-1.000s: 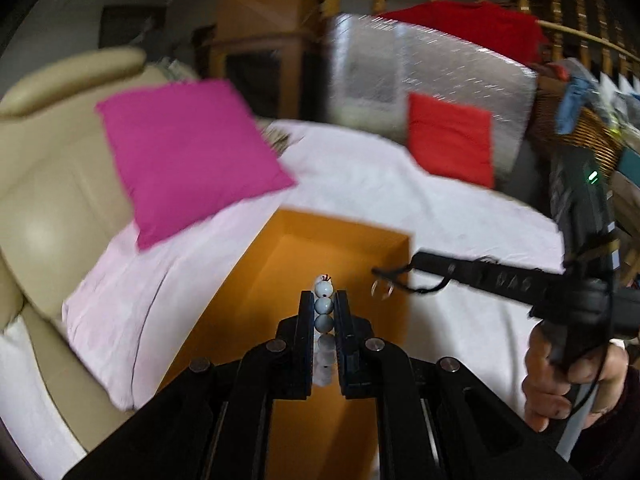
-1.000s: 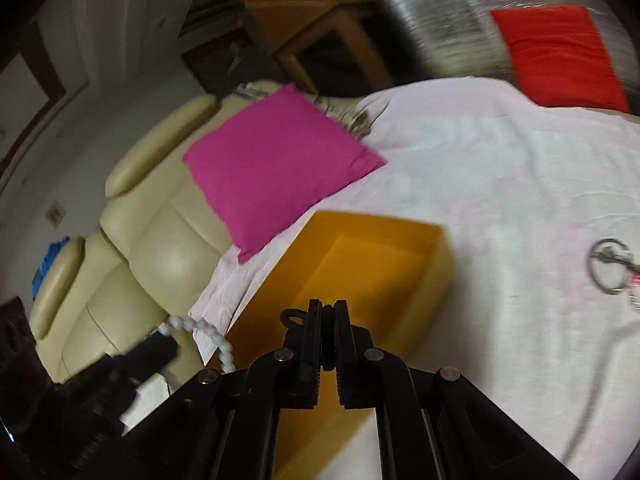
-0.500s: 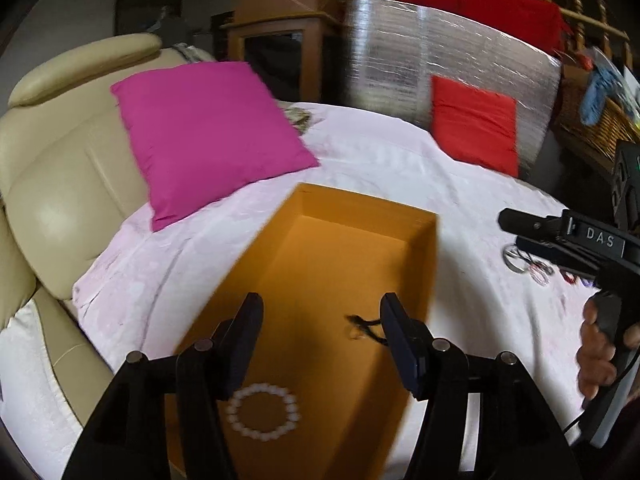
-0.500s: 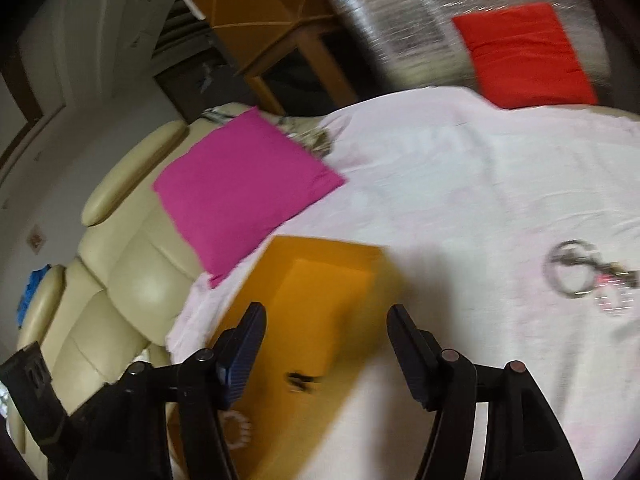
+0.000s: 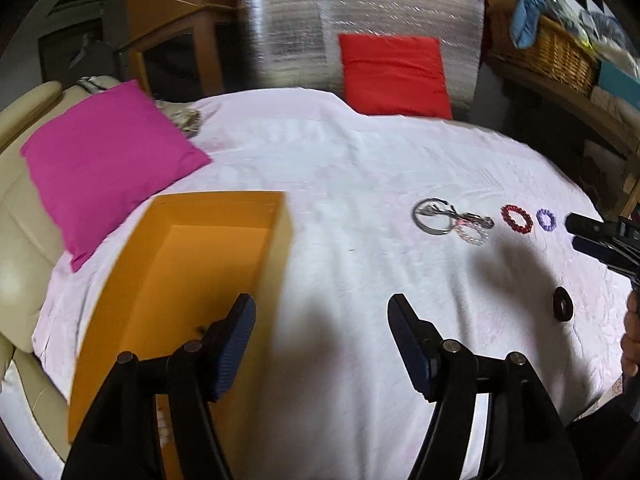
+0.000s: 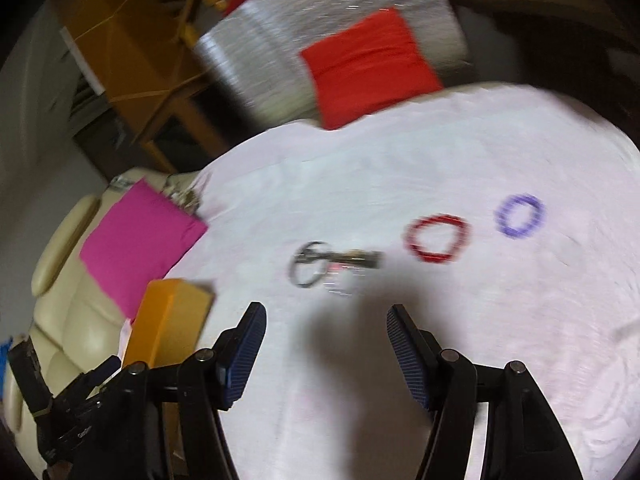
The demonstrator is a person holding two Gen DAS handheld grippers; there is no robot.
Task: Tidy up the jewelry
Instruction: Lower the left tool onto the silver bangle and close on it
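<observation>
An orange box (image 5: 276, 236) lies on the white cloth at left; it also shows in the right wrist view (image 6: 172, 328). My left gripper (image 5: 322, 320) is open and empty over the box's right wall. My right gripper (image 6: 326, 332) is open and empty above the cloth, short of a silver ring with a clasp (image 6: 316, 262). Beyond lie a red bead bracelet (image 6: 436, 238) and a purple one (image 6: 520, 216). The left wrist view shows the silver ring (image 5: 434, 216), a pearl bracelet (image 5: 474, 234), the red bracelet (image 5: 518, 218), the purple bracelet (image 5: 546, 219) and a black ring (image 5: 563, 304).
A magenta pillow (image 5: 104, 164) lies left of the box on a beige sofa (image 5: 20, 216). A red pillow (image 5: 394, 76) leans on a silver panel (image 5: 360, 12) at the back. A wicker basket (image 5: 548, 52) stands at the back right.
Both grippers opened and dropped their pieces into the box: the left a pearl bracelet, the right a small dark piece. Both have since swung right, towards the jewelry on the cloth.
</observation>
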